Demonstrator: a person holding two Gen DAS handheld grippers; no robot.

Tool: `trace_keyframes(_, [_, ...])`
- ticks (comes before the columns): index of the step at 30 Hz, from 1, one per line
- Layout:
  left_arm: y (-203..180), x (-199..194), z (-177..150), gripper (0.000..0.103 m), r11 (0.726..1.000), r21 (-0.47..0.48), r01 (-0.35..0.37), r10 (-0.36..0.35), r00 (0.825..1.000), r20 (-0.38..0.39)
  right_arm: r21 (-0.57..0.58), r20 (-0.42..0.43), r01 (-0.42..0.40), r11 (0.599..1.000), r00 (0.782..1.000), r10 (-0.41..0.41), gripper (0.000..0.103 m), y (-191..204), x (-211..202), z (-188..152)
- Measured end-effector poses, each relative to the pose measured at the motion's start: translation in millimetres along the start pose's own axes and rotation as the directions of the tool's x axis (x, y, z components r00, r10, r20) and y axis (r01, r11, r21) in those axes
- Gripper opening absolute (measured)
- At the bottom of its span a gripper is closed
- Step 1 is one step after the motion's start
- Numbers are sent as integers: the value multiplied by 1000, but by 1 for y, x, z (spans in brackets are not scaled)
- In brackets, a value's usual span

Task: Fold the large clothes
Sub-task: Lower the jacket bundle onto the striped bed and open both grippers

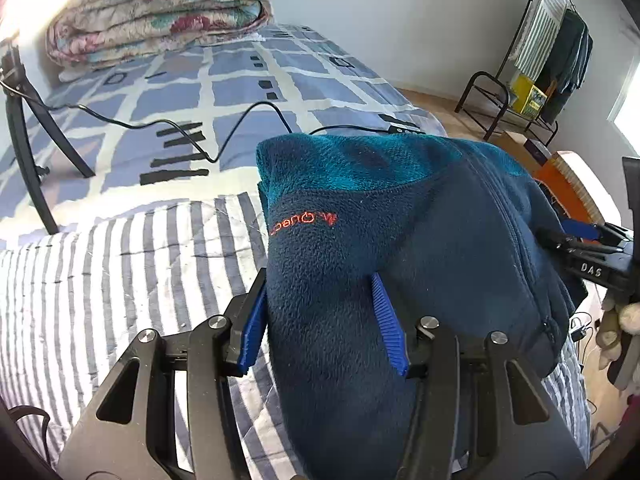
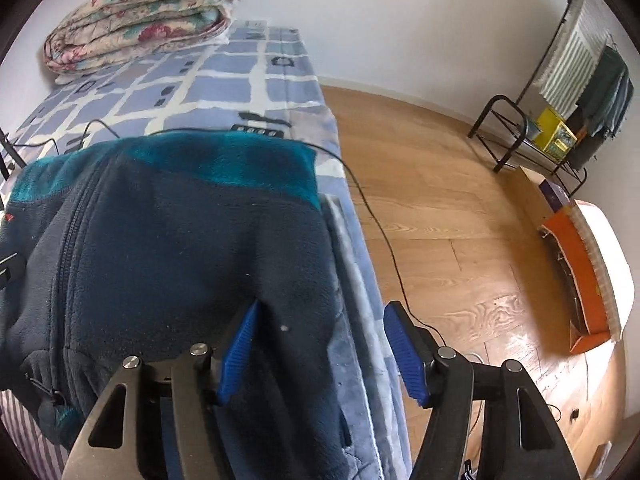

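A navy fleece jacket [image 1: 400, 240] with a teal upper panel, a zip and an orange chest logo lies folded on the bed. My left gripper [image 1: 320, 312] is open, its blue fingers straddling the jacket's near left part. The right gripper shows at the right edge of the left wrist view [image 1: 588, 240]. In the right wrist view the jacket [image 2: 180, 240] fills the left half. My right gripper [image 2: 324, 344] is open; its left finger rests on the fleece, its right finger hangs over the bed's edge.
The bed has a striped quilt [image 1: 120, 280] and a blue checked cover [image 1: 240, 92]. A folded floral quilt [image 1: 160, 16] lies at the far end. A black cable [image 1: 180, 128] and a tripod [image 1: 24, 140] sit on the bed. Wooden floor [image 2: 460, 220] and a clothes rack [image 2: 560, 120] are to the right.
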State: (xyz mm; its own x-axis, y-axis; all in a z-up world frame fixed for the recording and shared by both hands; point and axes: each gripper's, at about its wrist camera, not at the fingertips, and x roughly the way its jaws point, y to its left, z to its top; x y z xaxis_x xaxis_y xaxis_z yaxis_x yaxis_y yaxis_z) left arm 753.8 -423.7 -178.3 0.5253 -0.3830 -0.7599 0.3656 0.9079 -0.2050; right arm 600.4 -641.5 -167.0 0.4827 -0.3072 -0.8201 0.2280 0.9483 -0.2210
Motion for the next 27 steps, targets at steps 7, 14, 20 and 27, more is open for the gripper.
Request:
trace_keyframes(7, [2,-39,-3,51,1000,3,21,-21,999,44,71,63,-46,996,997,42,57,-16,-38,-8])
trace_keyframes(14, [0,-91,-19,51,999,15,28,-29,995,100,78,127,-78,994,990,67,57,-5,-85,-19])
trace_keyframes(20, [-4,-159,-40,51,999,40,31,-36,988,147,48,175,-92,995,981,83,57,17,-145,-37])
trace_keyframes(27, [-13,-271,-65,51,997,61,36,-50,972,231,16,247,-111,994,963,104,57,36,-244,-65])
